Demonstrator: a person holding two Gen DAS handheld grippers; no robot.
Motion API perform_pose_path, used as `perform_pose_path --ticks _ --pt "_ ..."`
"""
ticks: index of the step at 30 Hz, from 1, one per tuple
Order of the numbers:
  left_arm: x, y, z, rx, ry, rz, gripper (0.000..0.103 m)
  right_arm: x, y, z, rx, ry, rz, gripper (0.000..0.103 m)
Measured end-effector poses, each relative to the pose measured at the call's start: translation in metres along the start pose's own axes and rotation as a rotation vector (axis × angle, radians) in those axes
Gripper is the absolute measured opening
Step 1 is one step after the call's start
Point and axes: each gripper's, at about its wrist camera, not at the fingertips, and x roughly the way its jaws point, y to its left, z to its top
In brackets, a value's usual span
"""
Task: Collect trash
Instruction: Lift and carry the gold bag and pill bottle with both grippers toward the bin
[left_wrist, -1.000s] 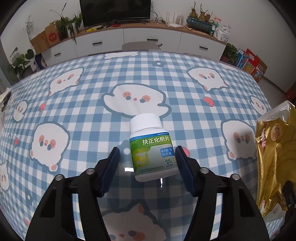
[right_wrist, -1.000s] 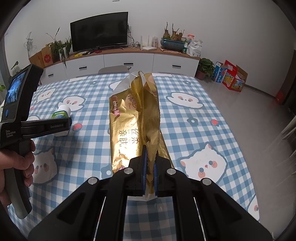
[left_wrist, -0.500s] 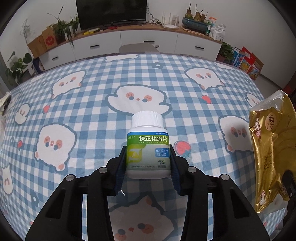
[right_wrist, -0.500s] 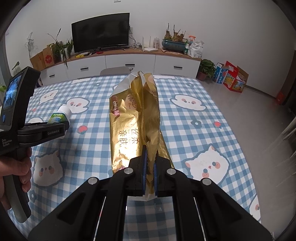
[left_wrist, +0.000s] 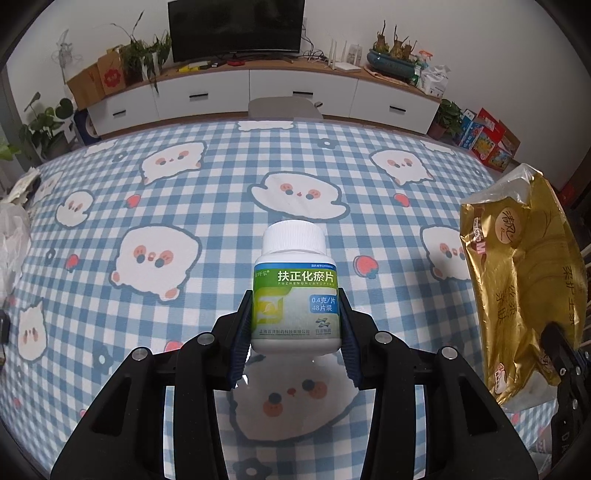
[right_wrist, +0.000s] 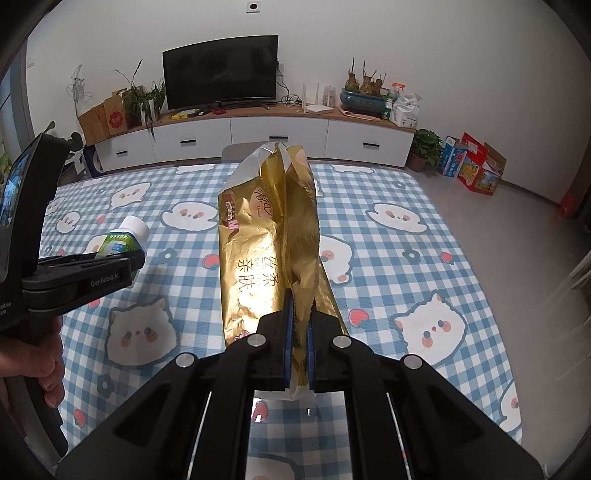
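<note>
Above the checked table (left_wrist: 155, 206), my left gripper (left_wrist: 295, 325) clamped the upright pill bottle (left_wrist: 295, 295) low on its rigid, smooth, probably light body; my right gripper (right_wrist: 299, 343) pinched the limp gold wrapper's (right_wrist: 266, 236) crinkly bottom edge, held aloft.

My left gripper (left_wrist: 295, 332) is matte black plastic: two angular arms, each set with two round silver screws, ending in jaws lined with ribbed dark-blue pads (left_wrist: 242, 343). My right gripper (right_wrist: 299, 339) has the same black arms, silver screws and blue-lined jaws. Seen from the right gripper, the left one's side carries white "GenRobot.AI" lettering (right_wrist: 105, 282), with a small lit screen (right_wrist: 11, 192) behind that lettering and a black handle below it.
</note>
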Motion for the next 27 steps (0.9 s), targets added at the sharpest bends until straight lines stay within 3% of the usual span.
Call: perform_pose_path --ticks 27 --pt "-0.079 0.017 -0.081 0.026 -0.059 0.037 0.041 -0.06 0.017 -0.024 0.018 -0.017 0.065 0.004"
